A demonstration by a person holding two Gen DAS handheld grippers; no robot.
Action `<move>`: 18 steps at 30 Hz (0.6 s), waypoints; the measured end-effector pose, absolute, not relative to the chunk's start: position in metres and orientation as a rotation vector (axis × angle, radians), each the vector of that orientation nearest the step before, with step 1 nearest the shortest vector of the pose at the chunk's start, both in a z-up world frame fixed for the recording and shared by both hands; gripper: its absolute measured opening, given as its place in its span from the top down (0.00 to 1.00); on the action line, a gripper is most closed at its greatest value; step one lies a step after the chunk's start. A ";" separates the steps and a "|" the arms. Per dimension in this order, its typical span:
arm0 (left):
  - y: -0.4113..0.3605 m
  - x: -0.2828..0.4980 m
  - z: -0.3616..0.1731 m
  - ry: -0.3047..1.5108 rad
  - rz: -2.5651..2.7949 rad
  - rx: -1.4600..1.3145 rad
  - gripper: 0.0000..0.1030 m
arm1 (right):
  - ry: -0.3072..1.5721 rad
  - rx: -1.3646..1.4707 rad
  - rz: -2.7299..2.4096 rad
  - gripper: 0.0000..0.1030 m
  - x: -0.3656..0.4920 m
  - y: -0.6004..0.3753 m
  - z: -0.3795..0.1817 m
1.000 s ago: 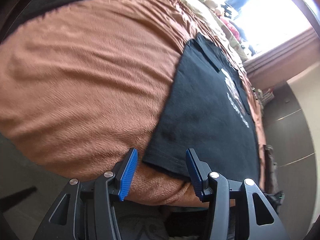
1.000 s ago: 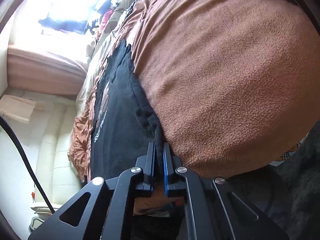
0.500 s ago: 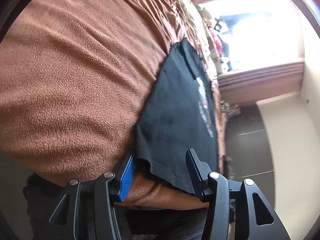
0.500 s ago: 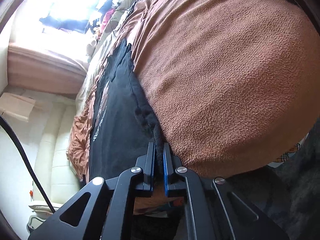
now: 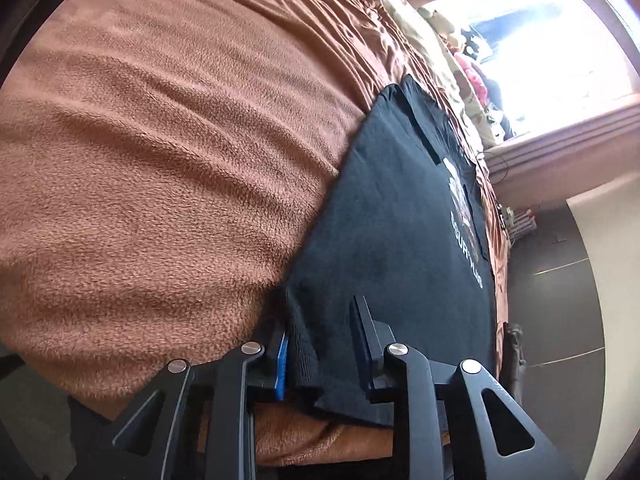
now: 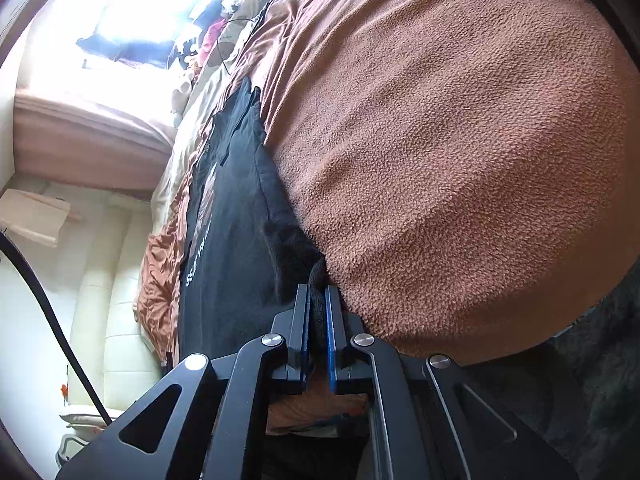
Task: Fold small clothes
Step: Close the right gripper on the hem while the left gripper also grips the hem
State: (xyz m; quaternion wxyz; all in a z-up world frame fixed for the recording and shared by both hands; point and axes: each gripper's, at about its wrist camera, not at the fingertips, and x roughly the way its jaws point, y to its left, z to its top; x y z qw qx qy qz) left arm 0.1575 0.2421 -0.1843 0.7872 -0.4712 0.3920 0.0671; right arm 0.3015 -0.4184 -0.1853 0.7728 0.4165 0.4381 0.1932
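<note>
A black T-shirt [image 5: 400,220] with a white chest print lies flat on a brown fleece blanket [image 5: 160,160]. My left gripper [image 5: 318,316] straddles the shirt's near hem corner. Its jaws are partly closed with a gap left, and the bunched hem rests against the blue left pad [image 5: 282,364]. In the right wrist view the same T-shirt [image 6: 232,220] stretches away along the blanket [image 6: 440,160]. There my right gripper [image 6: 317,292] is shut on the other near hem corner, and a fold of black cloth sticks up between its pads.
The bed edge runs just under both grippers. Cream bedding [image 5: 432,52] and clutter lie at the far end below a bright window [image 6: 132,20]. A dark wardrobe [image 5: 560,300], a cream padded panel [image 6: 108,300] and a black cable [image 6: 40,292] flank the bed.
My left gripper has moved forward over the shirt's hem corner and its jaws have narrowed around it. The right gripper has stayed shut on its corner without moving much.
</note>
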 end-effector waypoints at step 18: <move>0.248 0.136 -0.144 0.709 0.028 -1.044 0.97 | 0.812 0.893 0.454 0.98 0.266 -0.423 -0.141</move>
